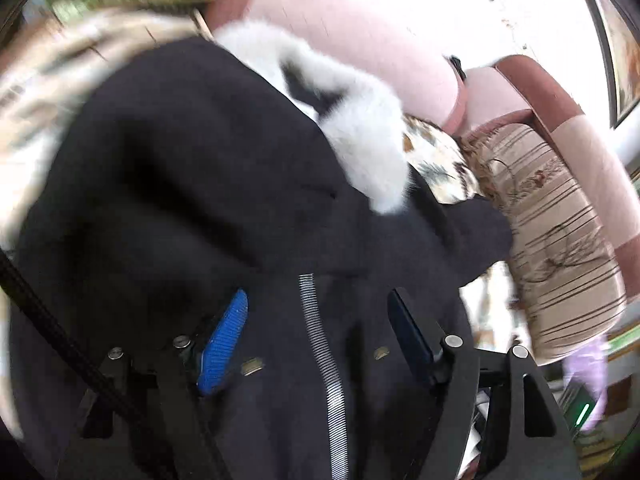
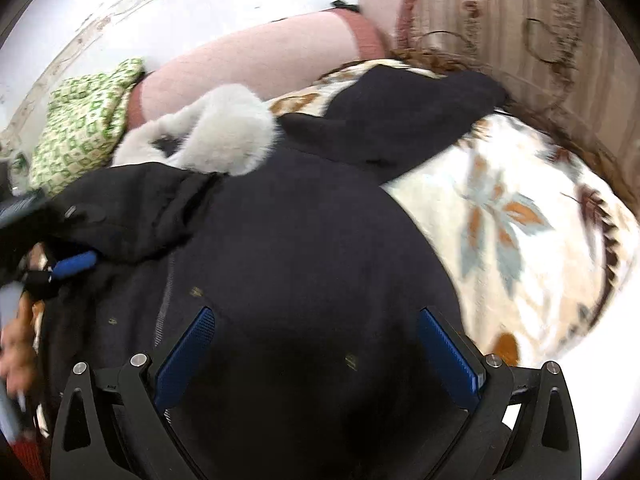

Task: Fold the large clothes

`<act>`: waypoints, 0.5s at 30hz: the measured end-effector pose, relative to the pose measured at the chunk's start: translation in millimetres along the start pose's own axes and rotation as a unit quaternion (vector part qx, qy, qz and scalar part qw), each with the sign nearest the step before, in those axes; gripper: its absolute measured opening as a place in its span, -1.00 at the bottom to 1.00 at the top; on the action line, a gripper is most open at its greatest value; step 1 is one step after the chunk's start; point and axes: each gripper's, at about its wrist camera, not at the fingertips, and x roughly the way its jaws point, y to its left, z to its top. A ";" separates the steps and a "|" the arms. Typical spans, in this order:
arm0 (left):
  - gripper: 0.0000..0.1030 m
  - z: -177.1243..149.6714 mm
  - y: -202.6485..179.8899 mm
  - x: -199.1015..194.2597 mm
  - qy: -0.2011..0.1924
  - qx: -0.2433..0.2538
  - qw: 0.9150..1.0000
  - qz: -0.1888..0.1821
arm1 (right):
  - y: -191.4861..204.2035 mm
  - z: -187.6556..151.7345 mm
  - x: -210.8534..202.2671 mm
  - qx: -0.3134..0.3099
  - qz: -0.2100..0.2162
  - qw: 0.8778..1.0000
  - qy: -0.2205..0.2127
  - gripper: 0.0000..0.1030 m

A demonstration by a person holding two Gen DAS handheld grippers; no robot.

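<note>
Both released: left gripper [image 1: 316,332] and right gripper [image 2: 316,354] with blue pads spread above the dark navy zip-front coat with white fur collar [image 1: 192,168], spread on floral bedding [image 2: 520,216] beyond.

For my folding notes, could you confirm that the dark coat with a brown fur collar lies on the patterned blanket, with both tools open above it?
Nearly: the fur collar is white, not brown, as the right wrist view shows. The dark coat does lie on the patterned blanket, and the left tool and right tool are open above it.
</note>
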 end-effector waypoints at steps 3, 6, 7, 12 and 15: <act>0.44 -21.1 12.9 -32.7 -0.049 0.017 0.996 0.077 | 17.2 20.0 23.4 0.010 0.074 0.997 0.019 0.99; 0.44 -33.6 36.0 -51.1 -0.064 0.004 0.991 0.119 | 42.1 41.6 57.8 0.017 0.109 0.994 0.020 0.99; 0.44 -38.0 43.5 -56.8 -0.067 0.002 0.989 0.132 | 49.6 48.0 72.6 0.018 0.113 0.993 0.025 0.99; 0.44 -50.9 67.3 -78.0 -0.086 0.006 0.977 0.194 | 87.8 65.2 127.2 0.010 0.111 0.993 0.043 0.84; 0.44 -58.2 81.3 -79.0 -0.080 -0.011 0.976 0.201 | 103.9 67.2 146.3 -0.004 0.115 0.991 0.063 0.60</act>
